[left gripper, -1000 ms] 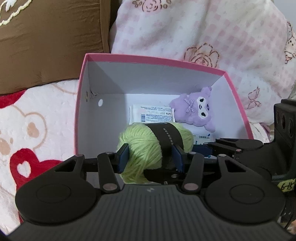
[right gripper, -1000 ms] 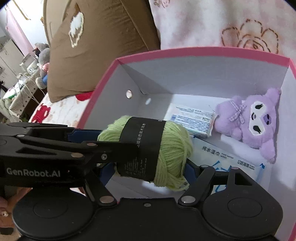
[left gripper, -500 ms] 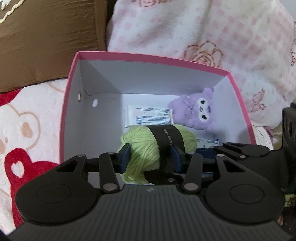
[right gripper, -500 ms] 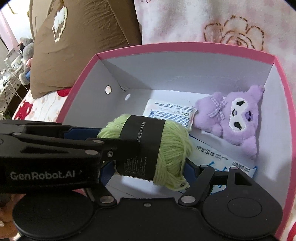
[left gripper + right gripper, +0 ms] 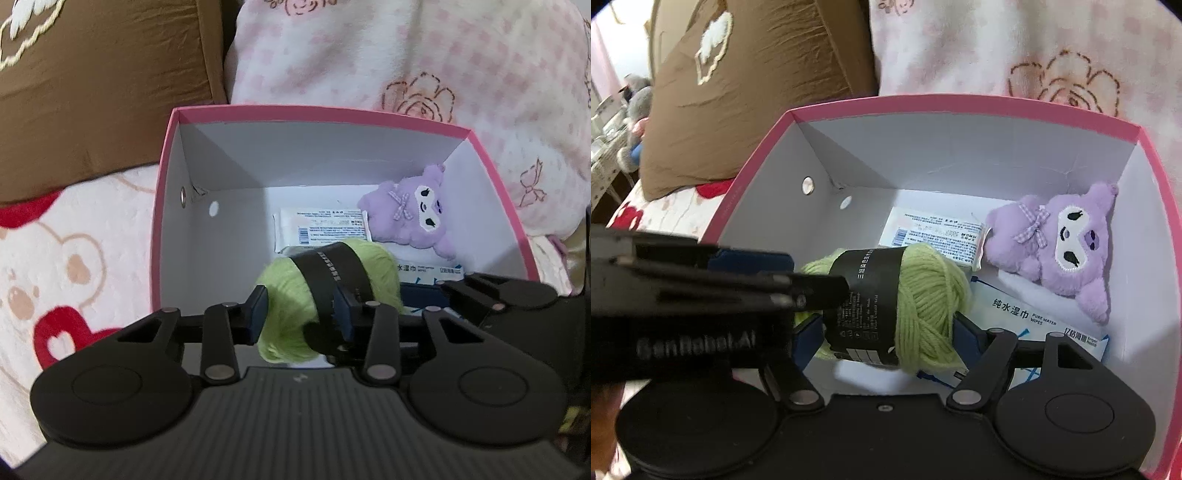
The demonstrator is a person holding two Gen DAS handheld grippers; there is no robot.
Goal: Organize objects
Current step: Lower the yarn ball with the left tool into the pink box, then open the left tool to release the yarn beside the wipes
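A green yarn ball (image 5: 325,295) with a black paper band is gripped from both sides, over the near part of a pink box (image 5: 332,110) with white inside walls. My left gripper (image 5: 301,314) is shut on the yarn; my right gripper (image 5: 882,332) is shut on the yarn (image 5: 923,306) too. The left gripper's arm crosses the right wrist view at the left. In the box (image 5: 960,101) lie a purple plush toy (image 5: 1067,240), a small tissue pack (image 5: 934,236) and a wet wipes pack (image 5: 1034,325).
The box stands on a bed cover with bear and red heart prints (image 5: 66,266). A brown pillow (image 5: 92,85) lies behind it at the left and a pink floral pillow (image 5: 406,55) behind it at the right. The box's left half has bare floor (image 5: 229,240).
Both grippers have carried the yarn forward and down into the box. The yarn has tilted a little. Both grips are unchanged.
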